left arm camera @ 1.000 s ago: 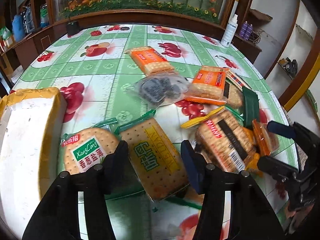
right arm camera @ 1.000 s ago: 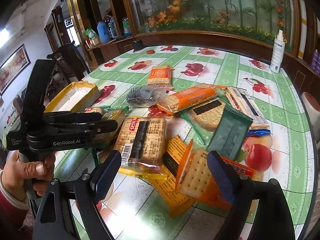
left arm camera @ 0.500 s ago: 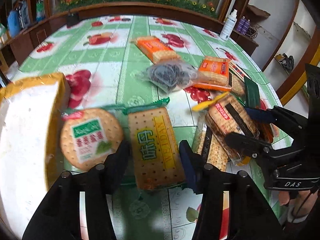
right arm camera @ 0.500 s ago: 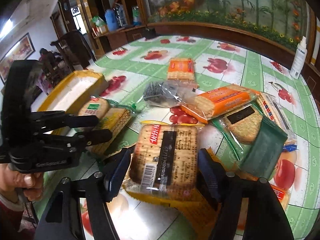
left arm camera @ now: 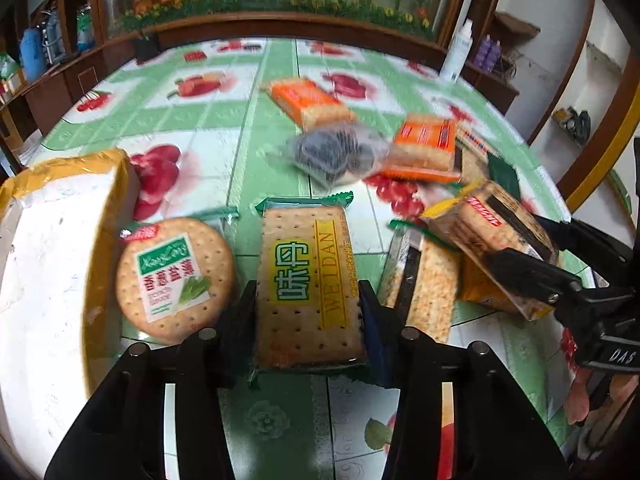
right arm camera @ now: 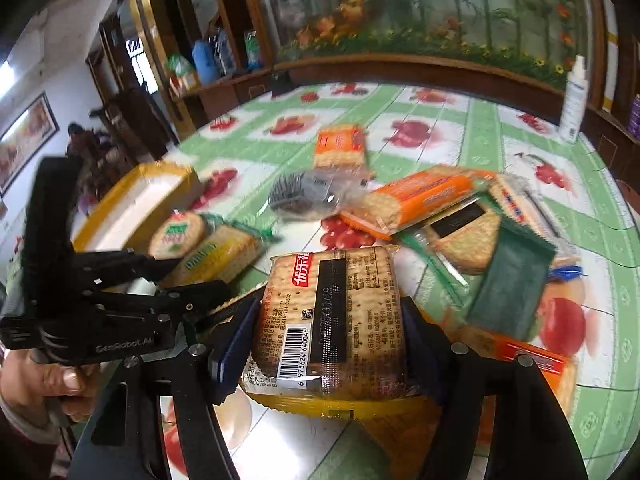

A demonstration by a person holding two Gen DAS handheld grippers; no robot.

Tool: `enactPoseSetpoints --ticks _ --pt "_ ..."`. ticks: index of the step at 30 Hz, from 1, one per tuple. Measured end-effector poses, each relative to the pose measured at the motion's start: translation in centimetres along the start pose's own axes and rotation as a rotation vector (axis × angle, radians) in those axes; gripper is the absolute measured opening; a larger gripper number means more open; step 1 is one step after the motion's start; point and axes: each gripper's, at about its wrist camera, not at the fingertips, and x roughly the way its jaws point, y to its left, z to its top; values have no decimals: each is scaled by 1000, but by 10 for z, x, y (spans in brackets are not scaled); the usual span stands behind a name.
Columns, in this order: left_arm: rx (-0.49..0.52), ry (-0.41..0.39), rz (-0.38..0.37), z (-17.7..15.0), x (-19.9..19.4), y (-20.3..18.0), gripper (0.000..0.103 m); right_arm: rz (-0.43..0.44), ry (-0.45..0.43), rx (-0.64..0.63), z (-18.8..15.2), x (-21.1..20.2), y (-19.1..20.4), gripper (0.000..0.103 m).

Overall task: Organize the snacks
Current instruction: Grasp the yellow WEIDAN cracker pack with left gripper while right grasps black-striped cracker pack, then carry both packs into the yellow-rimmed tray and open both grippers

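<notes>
My left gripper (left arm camera: pixel 308 320) is sitting at the bottom middle of its view, and its jaws have just been closing; they are now squeezing the sides of the green-edged cracker pack (left arm camera: pixel 310 284) with the word WEILDAN on it. That pack is lying flat on the fruit tablecloth (left arm camera: pixel 224 136). Just beside it on the left, a round cracker pack (left arm camera: pixel 175 278) is lying flat too, and past that, at the left edge, a yellow box (left arm camera: pixel 52 216) with a white inside is sitting. My right gripper (right arm camera: pixel 328 332) is low in the middle of its own view, and its jaws have just been closing too; they are now clamping a brown cracker pack (right arm camera: pixel 332 312) with a barcode facing me. In the left view this same pack is tilting up at the right side, above the other snacks. Under it I am seeing a yellow wrapper (right arm camera: pixel 340 404). To its right a dark green pack (right arm camera: pixel 512 284) is leaning over a round cracker. Further up, a long orange pack (right arm camera: pixel 420 196) and a clear bag of dark cookies (right arm camera: pixel 308 194) are lying near the middle, touching each other. A smaller orange pack (right arm camera: pixel 340 146) is lying alone above them. A white bottle (right arm camera: pixel 574 100) is standing at the upper right. A hand (right arm camera: pixel 44 384) is holding the left gripper at the lower left.
</notes>
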Motion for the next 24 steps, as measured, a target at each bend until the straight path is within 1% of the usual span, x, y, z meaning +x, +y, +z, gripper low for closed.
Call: enactPoseSetpoints --ticks 3,7,10,14,24 --pt "-10 -38 -14 -1 -14 1 45 13 -31 26 0 -16 -4 71" --pt "-9 -100 -3 -5 -41 -1 45 46 -68 66 -2 -34 -6 70" --pt "-9 -158 45 -10 -66 3 45 77 -93 88 -3 -44 -4 70" --pt "-32 -204 95 -15 -90 19 45 105 -115 91 -2 -51 5 70" --pt "-116 -240 221 -27 -119 71 45 209 -138 46 9 -54 48 70"
